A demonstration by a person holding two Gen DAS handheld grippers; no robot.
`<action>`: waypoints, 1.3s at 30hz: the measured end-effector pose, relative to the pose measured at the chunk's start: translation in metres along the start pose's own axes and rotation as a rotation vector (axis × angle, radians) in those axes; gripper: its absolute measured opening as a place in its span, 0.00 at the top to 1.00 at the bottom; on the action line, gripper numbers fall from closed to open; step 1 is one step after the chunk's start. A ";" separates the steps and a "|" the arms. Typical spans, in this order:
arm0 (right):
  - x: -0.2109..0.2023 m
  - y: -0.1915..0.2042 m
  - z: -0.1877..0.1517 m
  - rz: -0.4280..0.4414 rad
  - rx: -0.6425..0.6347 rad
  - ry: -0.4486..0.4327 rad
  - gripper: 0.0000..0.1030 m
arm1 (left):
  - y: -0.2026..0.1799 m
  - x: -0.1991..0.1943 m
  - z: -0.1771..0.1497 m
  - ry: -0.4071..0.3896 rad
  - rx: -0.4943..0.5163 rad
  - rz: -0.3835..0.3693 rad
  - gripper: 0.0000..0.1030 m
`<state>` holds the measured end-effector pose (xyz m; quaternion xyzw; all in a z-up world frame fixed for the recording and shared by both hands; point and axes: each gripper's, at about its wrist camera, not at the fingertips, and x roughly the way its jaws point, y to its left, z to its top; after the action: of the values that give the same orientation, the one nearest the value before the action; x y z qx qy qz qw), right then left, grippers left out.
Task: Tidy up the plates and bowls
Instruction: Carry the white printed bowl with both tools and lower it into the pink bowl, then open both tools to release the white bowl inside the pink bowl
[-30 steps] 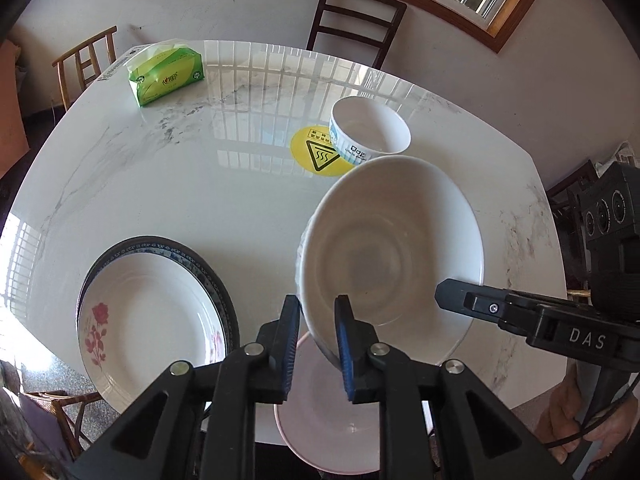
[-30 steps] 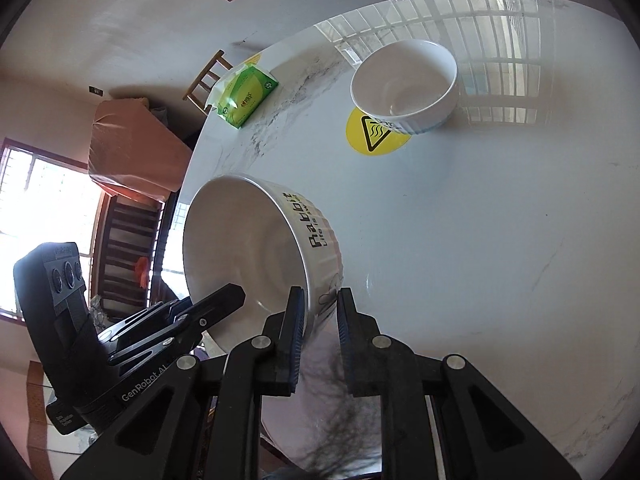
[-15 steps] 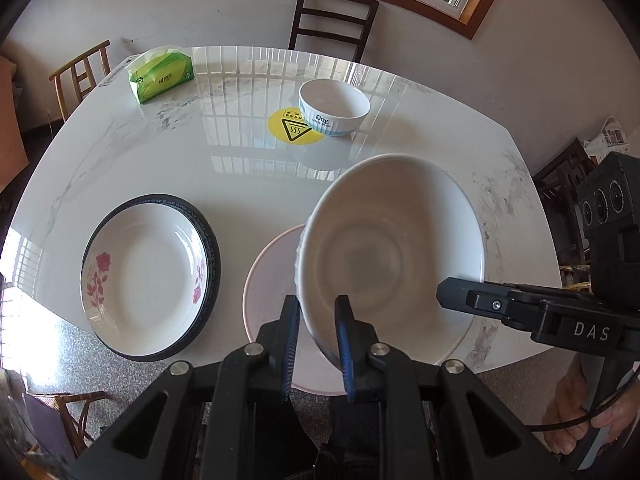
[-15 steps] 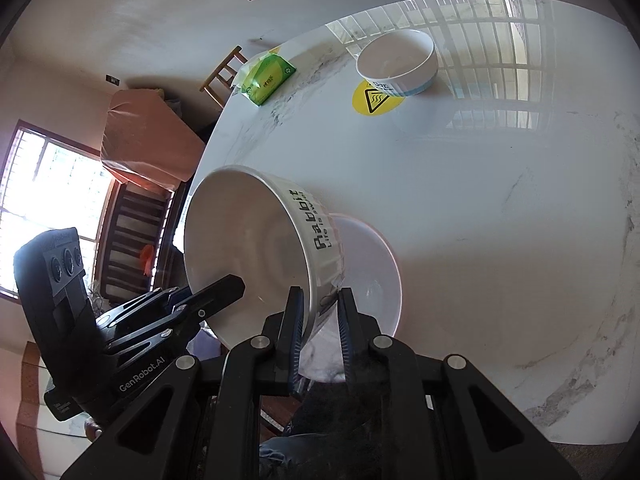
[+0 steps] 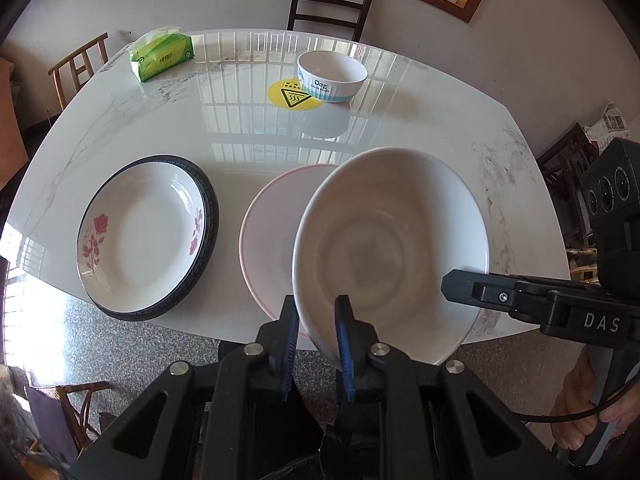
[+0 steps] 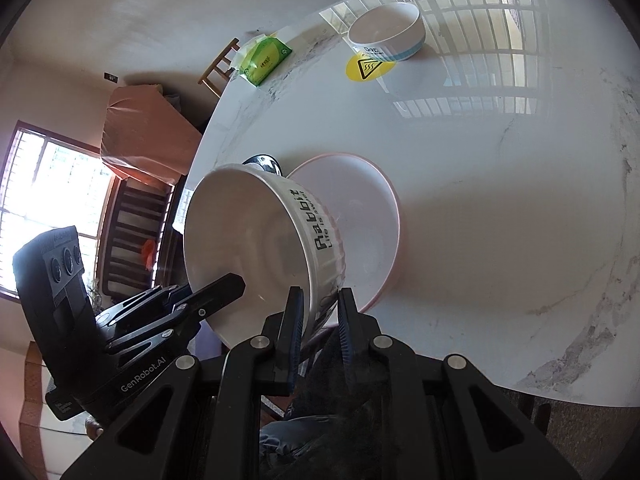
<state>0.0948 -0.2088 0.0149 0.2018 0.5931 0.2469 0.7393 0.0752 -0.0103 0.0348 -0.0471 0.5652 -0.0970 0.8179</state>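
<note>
Both grippers hold one large white bowl [image 5: 394,248] marked "Rabbit" [image 6: 280,248], tilted, in the air above the table's near edge. My left gripper [image 5: 316,316] is shut on its near rim; my right gripper [image 6: 318,312] is shut on the opposite rim. Below it a pink-rimmed white plate [image 5: 272,232], also in the right wrist view [image 6: 360,216], lies on the table. A black-rimmed plate with red roses [image 5: 148,232] lies left of it. A small white bowl with a blue band [image 5: 332,76] stands far back, also in the right wrist view [image 6: 386,32].
The white marble table [image 5: 440,120] carries a yellow hot-surface sticker [image 5: 294,96] and a green tissue pack [image 5: 162,58] at the back left. Chairs stand behind and left of the table. The floor shows below the near edge.
Both grippers have lifted and drawn the large bowl back toward the near edge; the whole table, the pink-rimmed plate and the rose plate now show.
</note>
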 end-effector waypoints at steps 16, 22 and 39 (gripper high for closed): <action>0.014 -0.008 -0.004 -0.006 0.030 0.014 0.83 | 0.002 0.016 -0.005 0.003 0.005 0.037 0.82; 0.019 -0.009 -0.001 -0.008 0.030 0.020 0.83 | 0.004 0.020 -0.002 -0.023 0.021 0.072 0.82; 0.034 -0.013 0.000 -0.018 0.046 0.039 0.83 | 0.013 0.045 0.007 -0.030 0.024 0.119 0.82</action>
<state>0.1024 -0.1990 -0.0196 0.2085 0.6147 0.2304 0.7249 0.0988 -0.0075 -0.0060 -0.0049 0.5536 -0.0542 0.8310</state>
